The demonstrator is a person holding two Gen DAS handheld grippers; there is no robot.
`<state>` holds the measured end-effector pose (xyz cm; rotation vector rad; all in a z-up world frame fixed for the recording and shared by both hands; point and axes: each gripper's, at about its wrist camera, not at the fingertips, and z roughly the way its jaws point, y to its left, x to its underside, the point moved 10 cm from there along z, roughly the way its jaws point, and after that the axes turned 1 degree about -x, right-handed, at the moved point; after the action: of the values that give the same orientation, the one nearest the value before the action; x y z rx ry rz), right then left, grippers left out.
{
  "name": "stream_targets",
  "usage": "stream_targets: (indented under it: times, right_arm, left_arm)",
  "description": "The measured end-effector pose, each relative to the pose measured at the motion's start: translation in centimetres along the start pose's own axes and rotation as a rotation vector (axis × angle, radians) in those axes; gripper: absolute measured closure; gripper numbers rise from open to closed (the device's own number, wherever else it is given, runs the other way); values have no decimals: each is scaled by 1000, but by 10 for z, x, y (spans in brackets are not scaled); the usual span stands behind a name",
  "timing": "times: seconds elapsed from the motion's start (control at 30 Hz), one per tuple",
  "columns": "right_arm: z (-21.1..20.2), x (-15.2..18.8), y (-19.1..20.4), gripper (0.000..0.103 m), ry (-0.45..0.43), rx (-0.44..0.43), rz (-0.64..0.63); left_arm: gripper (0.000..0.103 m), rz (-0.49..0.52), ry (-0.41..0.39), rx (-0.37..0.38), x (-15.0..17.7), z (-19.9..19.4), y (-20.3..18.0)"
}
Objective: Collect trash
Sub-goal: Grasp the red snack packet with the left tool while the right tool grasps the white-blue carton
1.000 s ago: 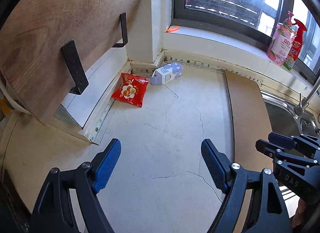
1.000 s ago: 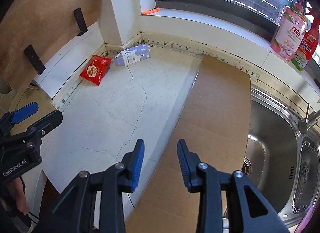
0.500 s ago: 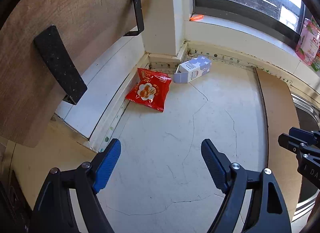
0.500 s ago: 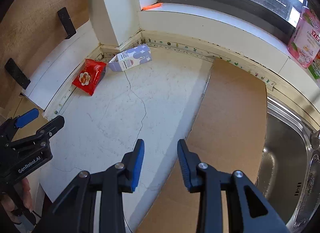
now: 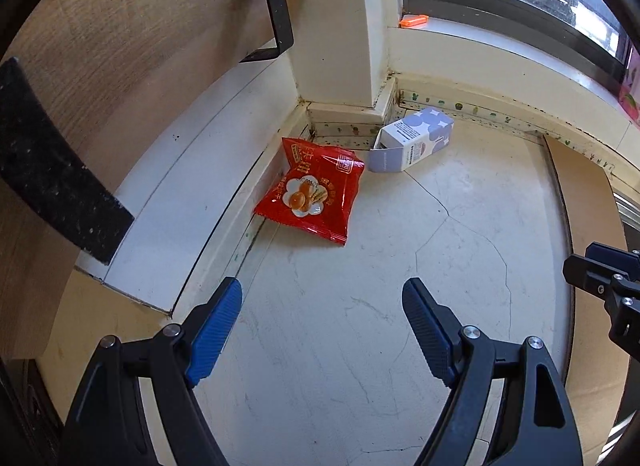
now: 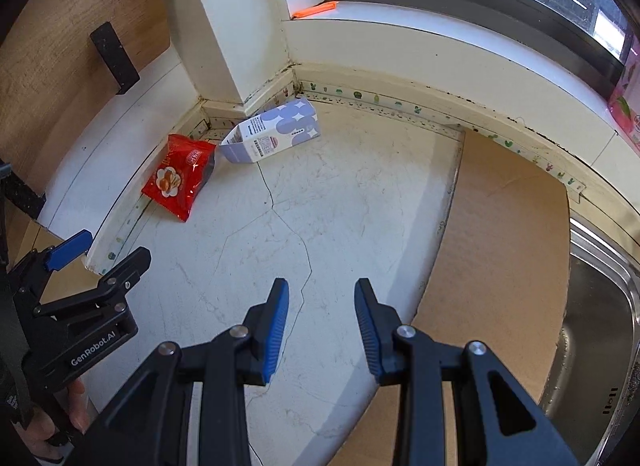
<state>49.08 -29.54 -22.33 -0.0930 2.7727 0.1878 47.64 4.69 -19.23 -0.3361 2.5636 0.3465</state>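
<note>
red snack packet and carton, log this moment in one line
phase: approach | left gripper: open, empty | right gripper: open, empty | red foil snack packet: on counter corner | lilac-and-white paper carton: on its side, beside packet

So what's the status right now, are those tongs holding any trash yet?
Left tongs open, empty. Right tongs narrower, also empty. Red snack packet and toppled carton lie in the counter corner. Nothing in the way.

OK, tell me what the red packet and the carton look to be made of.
Red packet: likely thin plastic film, glossy; it shows shiny highlights, wrinkles and crimped sealed edges.
Carton: likely coated paperboard, matte to slightly satin; it has flat printed panels, sharp folded edges and an opened gable end.
</note>
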Motion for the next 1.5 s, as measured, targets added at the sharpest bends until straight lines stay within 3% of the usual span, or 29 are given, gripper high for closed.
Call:
stream_targets:
  times: [0.1,1.03,1.07,1.13,1.23,1.5]
  right_arm:
    - [8,-8,0,69,-2,-18,21]
    - [46,-41,5,68,-6,-124,79]
    - [47,-42,6,67,-6,-130,80]
    - [48,-45,6,55,-11,-138,81]
    - [50,-50,8,54,-20,-149,81]
    - [63,-62,8,54,-8,-175,118]
  left_arm:
    - [14,-3,8,-27,-5,10,4]
    - [14,56,51,-169,-51,87,-9]
    - [14,59,57,-171,-51,90,-9]
    - [14,59,62,-181,-53,94,-10]
    - [14,44,71,-180,-57,99,-10]
    - [39,-4,106,-163,-70,114,-8]
